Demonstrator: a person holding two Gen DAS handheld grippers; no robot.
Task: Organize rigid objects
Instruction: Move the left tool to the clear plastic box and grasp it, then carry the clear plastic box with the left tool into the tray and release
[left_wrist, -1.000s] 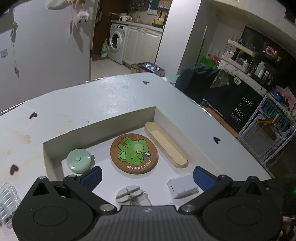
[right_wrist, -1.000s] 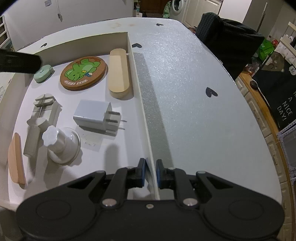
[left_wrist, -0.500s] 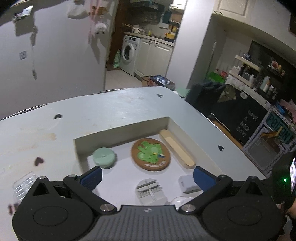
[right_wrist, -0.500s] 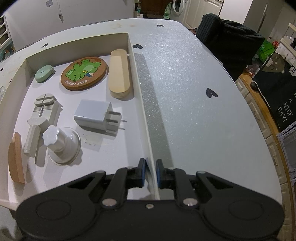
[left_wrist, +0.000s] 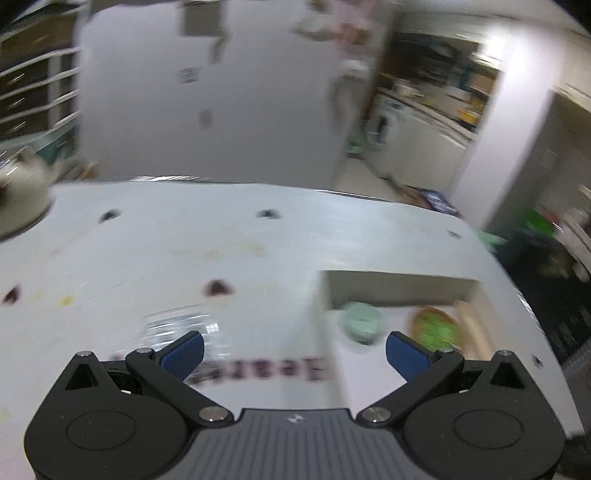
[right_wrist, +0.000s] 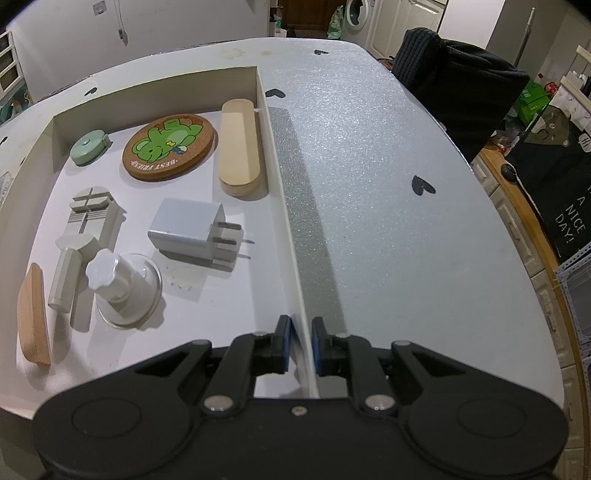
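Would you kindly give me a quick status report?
Right gripper shut on box wall. Left gripper open, empty, over table. Nothing in the way.

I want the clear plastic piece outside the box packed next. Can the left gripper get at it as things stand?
Probably yes: the left gripper is open and empty, with the clear plastic piece just ahead on bare table, though blurred.

Motion blur smears the left wrist view: the clear plastic thing (left_wrist: 177, 326) stays unidentifiable.

Both grippers are black linkage frames with silver pivot screws and blue-padded jaws.
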